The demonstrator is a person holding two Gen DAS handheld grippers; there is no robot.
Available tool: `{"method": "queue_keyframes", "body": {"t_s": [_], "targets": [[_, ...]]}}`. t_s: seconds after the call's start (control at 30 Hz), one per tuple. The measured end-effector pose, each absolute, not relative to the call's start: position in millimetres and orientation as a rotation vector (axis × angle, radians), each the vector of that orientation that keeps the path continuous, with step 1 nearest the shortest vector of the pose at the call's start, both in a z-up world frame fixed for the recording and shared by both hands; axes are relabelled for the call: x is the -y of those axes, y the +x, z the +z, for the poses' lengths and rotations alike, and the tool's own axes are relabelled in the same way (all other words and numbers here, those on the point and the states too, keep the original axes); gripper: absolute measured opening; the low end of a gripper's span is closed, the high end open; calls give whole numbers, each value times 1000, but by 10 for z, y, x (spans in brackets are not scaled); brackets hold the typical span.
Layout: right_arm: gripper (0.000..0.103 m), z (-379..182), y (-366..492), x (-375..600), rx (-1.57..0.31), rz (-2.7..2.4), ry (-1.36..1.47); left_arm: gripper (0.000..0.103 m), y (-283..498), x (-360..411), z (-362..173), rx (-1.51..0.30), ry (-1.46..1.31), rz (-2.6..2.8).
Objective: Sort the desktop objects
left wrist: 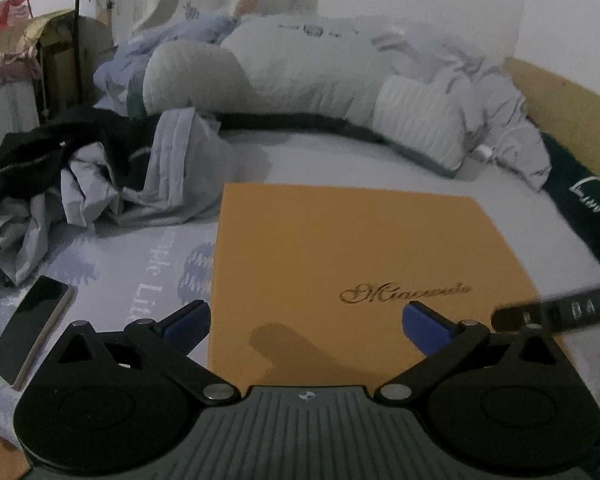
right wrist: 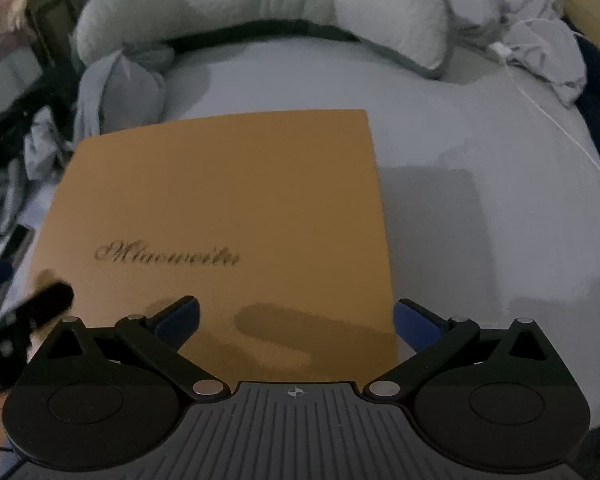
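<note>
1. On the bed sheet (left wrist: pixel 308 160), centre: flat orange box (left wrist: pixel 360 248) with gilt script lettering.
2. Left gripper (left wrist: pixel 306 318) over its near left edge, jaws spread, empty.
3. Right gripper (right wrist: pixel 296 316) over its near right edge, jaws spread, empty.
4. Phone (left wrist: pixel 30 330) lies well left; pillows (left wrist: pixel 300 68) behind.

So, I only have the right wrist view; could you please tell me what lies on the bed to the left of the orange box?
Observer: A dark phone lies flat on the printed sheet, apart from the orange box.
Operator: Thank you. And is the left tool open?
Observer: Yes, the left tool is open and empty. Its left finger sits just past the box's left edge and its right finger is over the lid.
</note>
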State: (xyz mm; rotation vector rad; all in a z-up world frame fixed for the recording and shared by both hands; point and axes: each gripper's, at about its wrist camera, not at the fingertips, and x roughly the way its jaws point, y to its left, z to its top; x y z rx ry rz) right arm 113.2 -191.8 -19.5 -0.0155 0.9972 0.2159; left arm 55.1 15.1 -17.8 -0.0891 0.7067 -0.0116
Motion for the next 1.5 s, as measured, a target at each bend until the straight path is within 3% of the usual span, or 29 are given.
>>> {"method": "queue_keyframes", "body": {"t_s": [0.83, 1.0, 1.5], "targets": [[103, 147, -382, 2436, -555, 279, -34, 103, -522, -200, 219, -428, -140, -147], [103, 217, -694, 2370, -326, 312, -127, 103, -710, -233, 189, -390, -147, -183], [103, 227, -681, 2393, -366, 282, 34, 103, -726, -260, 139, -354, -133, -194]]}}
